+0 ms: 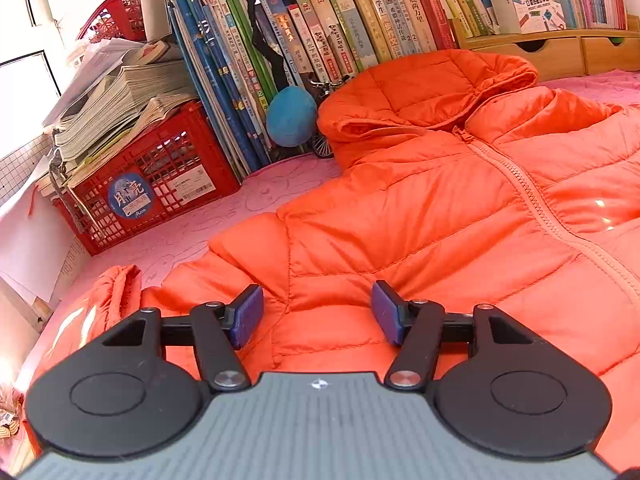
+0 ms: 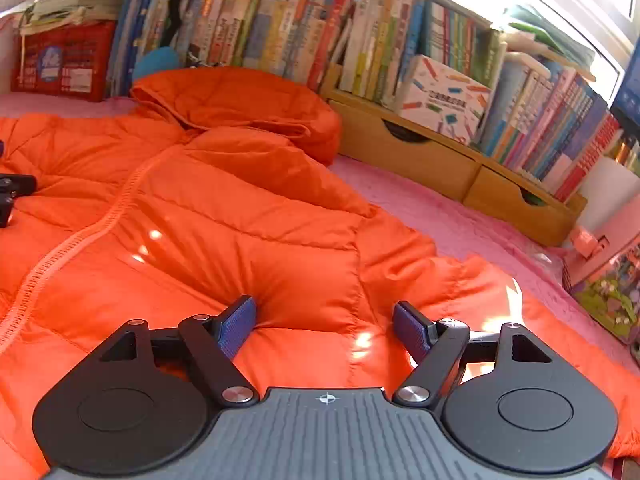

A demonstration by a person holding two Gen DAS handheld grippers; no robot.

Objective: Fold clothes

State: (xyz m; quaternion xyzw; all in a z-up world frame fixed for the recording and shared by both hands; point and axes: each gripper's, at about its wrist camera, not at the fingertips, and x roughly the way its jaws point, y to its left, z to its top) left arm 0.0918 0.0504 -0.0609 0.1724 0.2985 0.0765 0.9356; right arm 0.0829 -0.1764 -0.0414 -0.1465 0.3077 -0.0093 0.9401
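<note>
Left wrist: we count one left gripper, fingers spread over one orange jacket lying on the pink cover; one red crate.

Right wrist: one right gripper, fingers spread, nothing pinched; two wooden drawers.

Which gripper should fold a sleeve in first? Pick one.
Left, probably. The left gripper hangs open right over the jacket's sleeve where it joins the body, its cuff close by. The right gripper is open over the body panel.

Both wrist views close, angled down, sharing orange jacket
</note>
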